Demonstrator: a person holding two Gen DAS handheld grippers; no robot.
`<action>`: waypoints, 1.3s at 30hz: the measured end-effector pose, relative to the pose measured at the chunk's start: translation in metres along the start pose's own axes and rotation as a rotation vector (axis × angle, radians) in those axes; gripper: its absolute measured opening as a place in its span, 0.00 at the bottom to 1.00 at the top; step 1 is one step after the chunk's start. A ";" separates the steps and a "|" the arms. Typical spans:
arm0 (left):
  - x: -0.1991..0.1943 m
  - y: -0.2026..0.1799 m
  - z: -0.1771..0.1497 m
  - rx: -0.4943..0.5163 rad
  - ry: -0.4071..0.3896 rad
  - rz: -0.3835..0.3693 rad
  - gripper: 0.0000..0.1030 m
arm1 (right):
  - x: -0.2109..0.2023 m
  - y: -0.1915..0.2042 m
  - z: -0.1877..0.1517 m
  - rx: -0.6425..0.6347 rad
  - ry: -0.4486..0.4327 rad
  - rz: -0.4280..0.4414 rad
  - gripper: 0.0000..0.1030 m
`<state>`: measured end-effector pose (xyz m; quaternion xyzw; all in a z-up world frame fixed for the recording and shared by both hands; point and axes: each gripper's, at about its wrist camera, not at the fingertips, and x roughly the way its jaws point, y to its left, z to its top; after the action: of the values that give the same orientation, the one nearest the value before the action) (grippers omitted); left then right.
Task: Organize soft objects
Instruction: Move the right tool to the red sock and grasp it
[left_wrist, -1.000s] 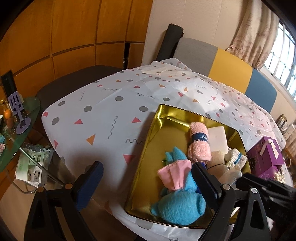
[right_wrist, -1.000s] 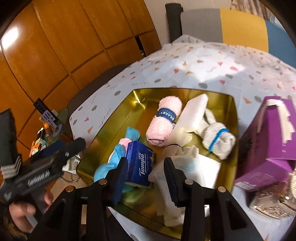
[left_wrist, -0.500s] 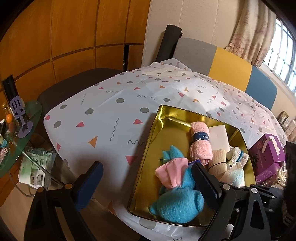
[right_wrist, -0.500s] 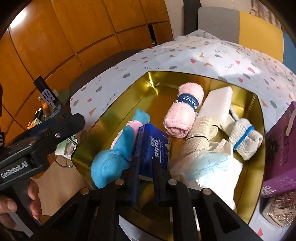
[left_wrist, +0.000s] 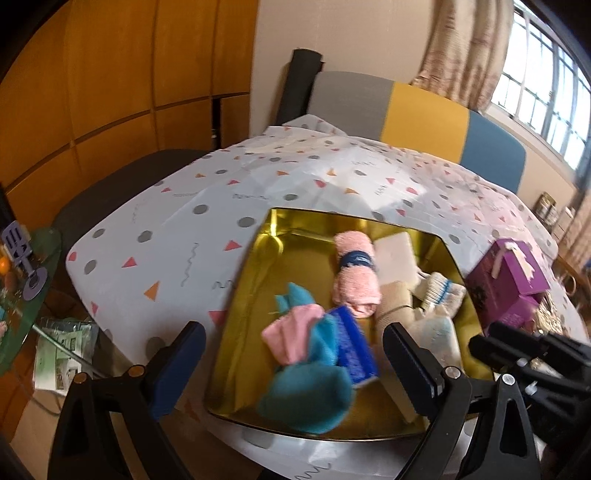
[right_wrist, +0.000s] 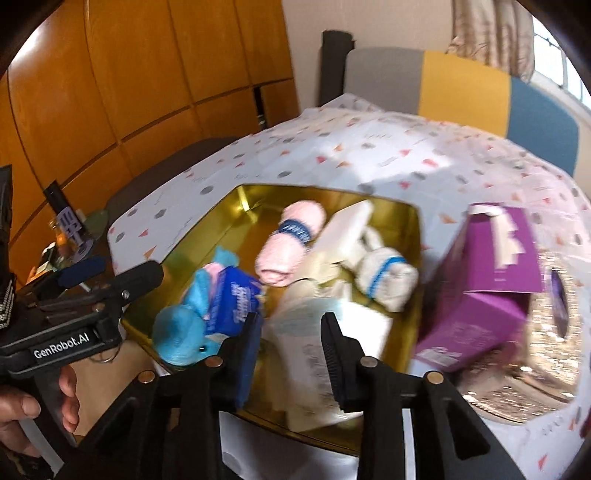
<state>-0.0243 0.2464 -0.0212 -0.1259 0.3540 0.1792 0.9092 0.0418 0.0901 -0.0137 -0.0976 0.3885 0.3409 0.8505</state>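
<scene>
One gold tray (left_wrist: 236, 325) sits on the bench (left_wrist: 177, 236), holding, left to right: one blue plush toy (left_wrist: 306, 395) with a pink cloth (left_wrist: 291, 336), one blue tissue pack (left_wrist: 351, 347) leaning on it, one rolled pink towel (left_wrist: 354, 273), one white block (left_wrist: 395, 254) and one rolled white sock (right_wrist: 388, 280); the pale items beside them blur together. One purple box (right_wrist: 491, 288) stands right of the tray. The left hand-held gripper (left_wrist: 291, 365) is spread wide, holding nothing. The right hand-held gripper (right_wrist: 291, 343) has just been opening, nothing between its jaws

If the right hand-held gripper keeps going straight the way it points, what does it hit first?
Most likely the white plastic packet at the gold tray's near end, lying between its open jaws; depth is blurred.
</scene>
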 end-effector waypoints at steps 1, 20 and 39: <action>0.000 -0.004 -0.001 0.009 0.001 -0.004 0.95 | -0.007 -0.004 -0.001 0.004 -0.013 -0.015 0.32; -0.013 -0.078 -0.006 0.208 0.005 -0.129 0.95 | -0.106 -0.135 -0.043 0.278 -0.144 -0.254 0.34; -0.034 -0.142 -0.005 0.334 -0.017 -0.323 0.95 | -0.230 -0.388 -0.178 1.053 -0.156 -0.586 0.41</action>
<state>0.0084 0.1078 0.0138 -0.0275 0.3465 -0.0286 0.9372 0.0834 -0.3934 -0.0060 0.2585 0.3987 -0.1392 0.8688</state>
